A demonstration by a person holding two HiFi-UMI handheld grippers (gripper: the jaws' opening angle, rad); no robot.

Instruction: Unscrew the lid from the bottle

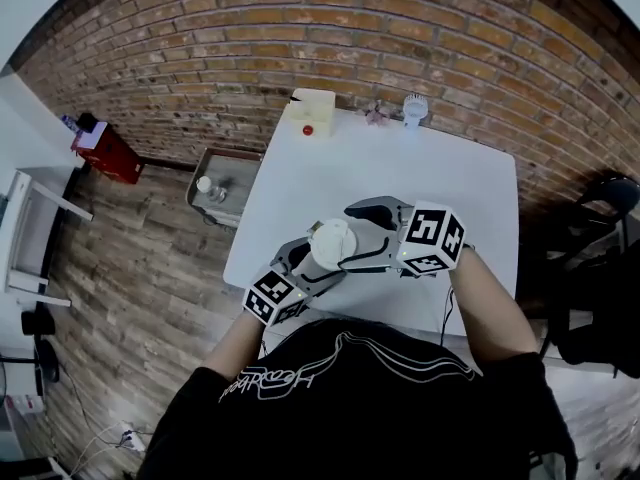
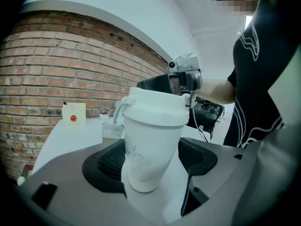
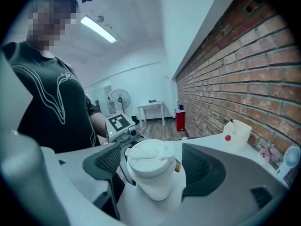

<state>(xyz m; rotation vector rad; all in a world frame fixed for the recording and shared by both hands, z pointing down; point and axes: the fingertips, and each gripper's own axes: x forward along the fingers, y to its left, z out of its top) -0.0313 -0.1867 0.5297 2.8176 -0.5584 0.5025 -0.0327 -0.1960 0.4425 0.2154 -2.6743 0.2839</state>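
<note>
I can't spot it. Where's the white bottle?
In the head view, the white bottle is at the table's near edge, between the left gripper and the right gripper.

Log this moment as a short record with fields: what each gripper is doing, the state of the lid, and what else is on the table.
left gripper: shut on the bottle, gripping its body, bottle slightly tilted
right gripper: open, fingers either side of the lid, gaps showing on both sides
lid state: on the bottle, not yet off
table: white; a box with a red dot and a small fan at its far edge
backdrop: brick wall
</note>
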